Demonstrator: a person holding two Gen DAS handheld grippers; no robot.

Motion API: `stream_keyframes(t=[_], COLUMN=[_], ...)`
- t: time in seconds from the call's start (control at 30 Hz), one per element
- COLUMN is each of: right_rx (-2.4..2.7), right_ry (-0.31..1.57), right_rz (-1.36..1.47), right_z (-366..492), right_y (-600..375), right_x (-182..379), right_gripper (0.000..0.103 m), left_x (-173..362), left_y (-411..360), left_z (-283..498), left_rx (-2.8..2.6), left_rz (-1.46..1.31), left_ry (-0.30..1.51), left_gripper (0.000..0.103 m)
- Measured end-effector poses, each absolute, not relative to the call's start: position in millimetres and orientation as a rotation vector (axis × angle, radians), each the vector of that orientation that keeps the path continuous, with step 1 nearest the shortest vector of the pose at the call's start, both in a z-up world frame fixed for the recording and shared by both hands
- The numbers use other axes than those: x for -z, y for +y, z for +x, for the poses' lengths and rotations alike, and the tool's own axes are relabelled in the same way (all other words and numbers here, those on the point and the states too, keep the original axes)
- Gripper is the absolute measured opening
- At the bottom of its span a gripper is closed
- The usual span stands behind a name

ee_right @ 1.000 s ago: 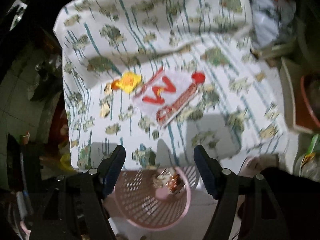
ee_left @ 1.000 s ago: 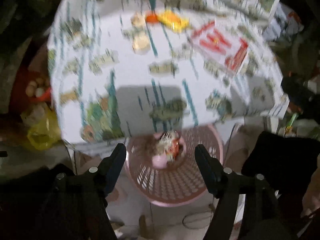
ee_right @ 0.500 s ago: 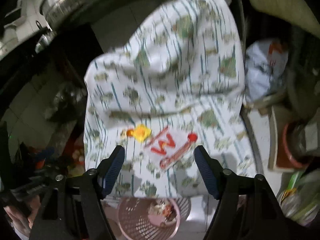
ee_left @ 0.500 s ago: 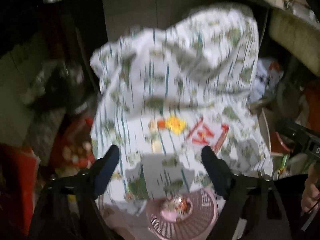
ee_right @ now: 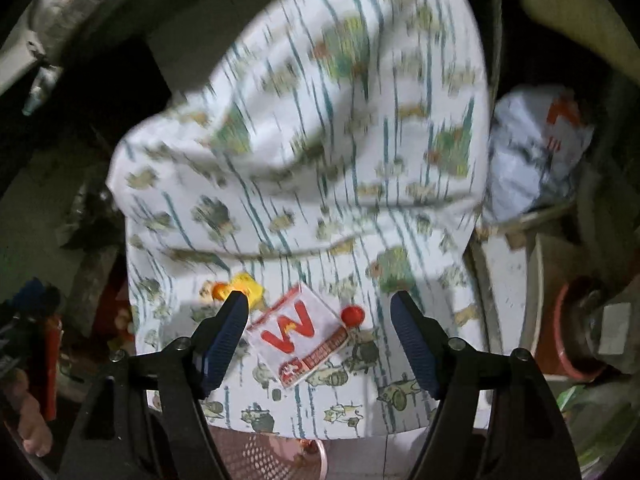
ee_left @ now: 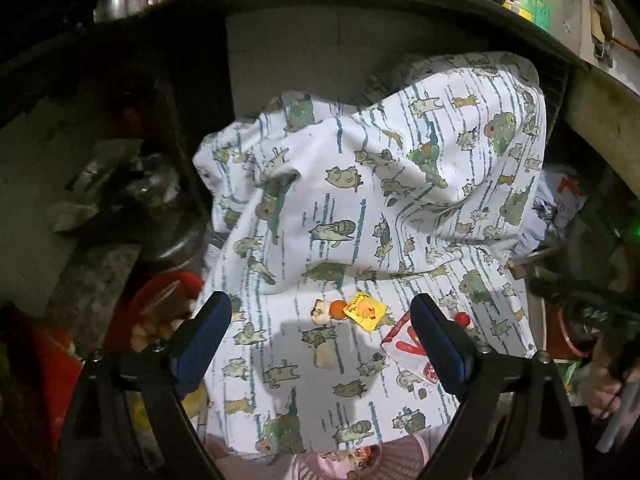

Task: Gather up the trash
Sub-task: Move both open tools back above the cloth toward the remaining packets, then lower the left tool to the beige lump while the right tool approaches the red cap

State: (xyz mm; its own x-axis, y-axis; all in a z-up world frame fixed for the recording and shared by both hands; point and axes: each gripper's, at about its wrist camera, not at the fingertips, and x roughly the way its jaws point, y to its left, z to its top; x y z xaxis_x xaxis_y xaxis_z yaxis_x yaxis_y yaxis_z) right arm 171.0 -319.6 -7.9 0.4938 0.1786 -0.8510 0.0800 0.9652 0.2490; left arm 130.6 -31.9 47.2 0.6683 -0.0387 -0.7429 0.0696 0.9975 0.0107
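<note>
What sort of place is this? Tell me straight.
Probably a cramped home kitchen or storeroom: a metal pot on a dark shelf above, a table under a white animal-print cloth, and a pink plastic mesh basket below holding trash.

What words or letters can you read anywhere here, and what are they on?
"W" in big red: on the white and red wrapper lying on the tablecloth.
Red band along that wrapper's edge: has print, too blurred to read.
Yellow wrapper: has print, too small to read.
Nothing else is readable.

Matt printed cloth (ee_left: 360, 208), glossy yellow wrapper (ee_left: 365, 311), perforated plastic basket (ee_right: 256, 456)
</note>
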Motion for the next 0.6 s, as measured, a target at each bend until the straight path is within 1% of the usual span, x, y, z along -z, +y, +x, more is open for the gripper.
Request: stream_keyframes(t=[0.03, 0.07, 0.1, 0.13, 0.23, 0.3, 0.33, 0.37, 0.43, 0.5, 0.53, 0.6], right_rx=[-0.053, -0.039, -0.03, -0.029, -0.035, -0.037, -0.029, -0.023, -0.036, -0.049, -0.043, -0.039], right_ry=[1.081, 1.104, 1.118, 1.128, 1.17, 1.175, 1.171, 1.17, 1.195, 1.192, 1.189, 1.207], right_rz=[0.261, 0.241, 0.225, 0.221, 0.289, 0.338, 0.348, 0.352, 0.334, 0.309, 0.288, 0.268], right_z=[175.4, 178.0, 178.7, 178.7, 181.8, 185.0, 186.4, 188.2, 193.7, 198.3, 201.1, 207.7], right_y=[-319.8, -319.8, -320.0, -320.6, -330.5, -338.0, -340.6, -341.9, -341.5, -339.0, -337.2, -333.6], right_x=[16.4, 24.4, 31.6, 36.7, 53.5, 59.6, 61.8, 63.3, 68.2, 70.3, 71.7, 76.2], right_gripper=[0.075, 0.069, 0.065, 0.058, 0.056, 0.051, 0.047, 0.041, 0.029, 0.028, 0.028, 0.028], left_x=[-43.2, -38.3, -32.8, -27.5, -5.9, 10.6, 17.4, 22.1, 22.6, 16.4, 13.5, 9.0], left_y=[-31.0, -30.9, -31.4, -31.8, -32.6, -30.9, -29.9, -28.4, -25.4, -23.3, -22.5, -21.0], left_z=[135.6, 141.4, 146.9, 150.6, 162.4, 169.5, 173.1, 175.8, 175.4, 169.3, 165.8, 162.0], left_rx=[0.055, 0.054, 0.054, 0.051, 0.049, 0.027, 0.011, -0.002, -0.034, -0.05, -0.044, -0.037], left_rz=[0.042, 0.049, 0.061, 0.072, 0.093, 0.084, 0.076, 0.065, 0.045, 0.034, 0.032, 0.026], left_ry=[0.845, 0.853, 0.86, 0.863, 0.872, 0.883, 0.89, 0.886, 0.82, 0.711, 0.667, 0.606], left_gripper=[0.092, 0.096, 0.098, 0.099, 0.099, 0.1, 0.1, 0.099, 0.099, 0.099, 0.101, 0.103])
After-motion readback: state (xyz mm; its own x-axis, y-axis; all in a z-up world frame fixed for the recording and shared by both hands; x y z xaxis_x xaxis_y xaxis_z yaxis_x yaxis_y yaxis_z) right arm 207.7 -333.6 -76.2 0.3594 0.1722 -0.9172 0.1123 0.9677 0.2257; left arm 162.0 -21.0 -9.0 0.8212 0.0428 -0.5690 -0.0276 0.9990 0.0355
